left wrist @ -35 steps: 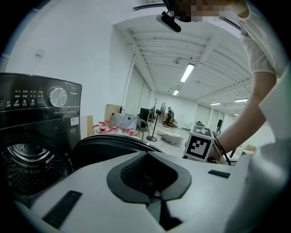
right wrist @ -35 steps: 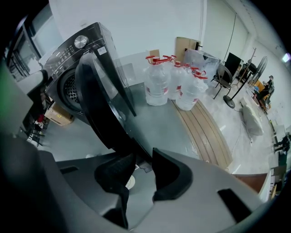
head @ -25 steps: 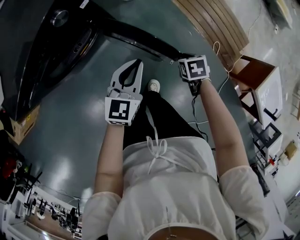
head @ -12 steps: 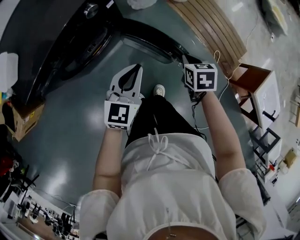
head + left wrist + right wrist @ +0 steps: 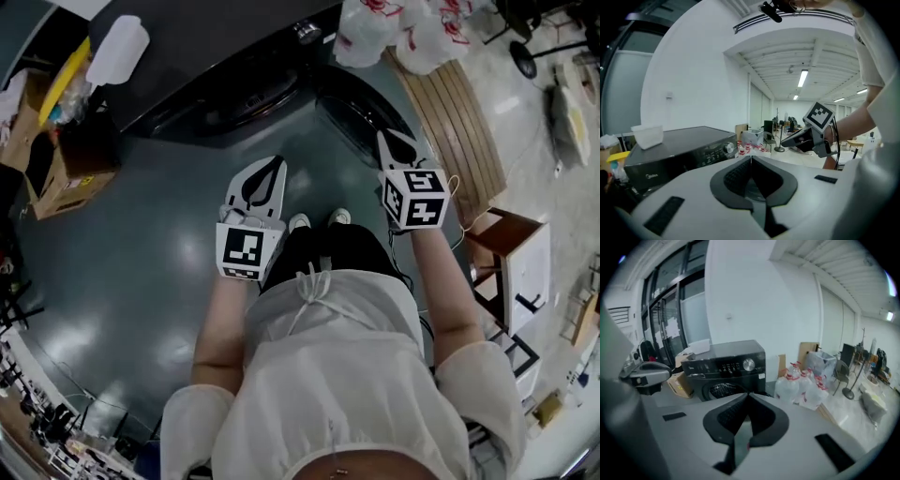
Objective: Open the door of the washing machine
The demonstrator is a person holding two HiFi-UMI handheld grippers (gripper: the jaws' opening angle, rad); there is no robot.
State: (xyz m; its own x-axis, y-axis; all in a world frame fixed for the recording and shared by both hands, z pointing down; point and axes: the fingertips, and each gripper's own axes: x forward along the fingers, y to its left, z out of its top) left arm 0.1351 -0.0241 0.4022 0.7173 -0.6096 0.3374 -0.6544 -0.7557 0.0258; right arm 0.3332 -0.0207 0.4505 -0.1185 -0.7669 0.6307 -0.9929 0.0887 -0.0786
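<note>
Washing machine (image 5: 216, 47): I see one.
Left gripper (image 5: 273, 165) and right gripper (image 5: 385, 138): I count two.
Shoes (image 5: 298, 223): two.
Water jugs (image 5: 801, 383): I make out at least three.
Plastic tub (image 5: 117, 49): one.
Wooden pallet (image 5: 459, 103): one.

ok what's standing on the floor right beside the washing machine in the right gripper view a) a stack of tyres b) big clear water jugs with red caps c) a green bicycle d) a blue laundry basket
b: a cluster of clear water jugs with red caps stands on the floor just beside the black washing machine.
</note>
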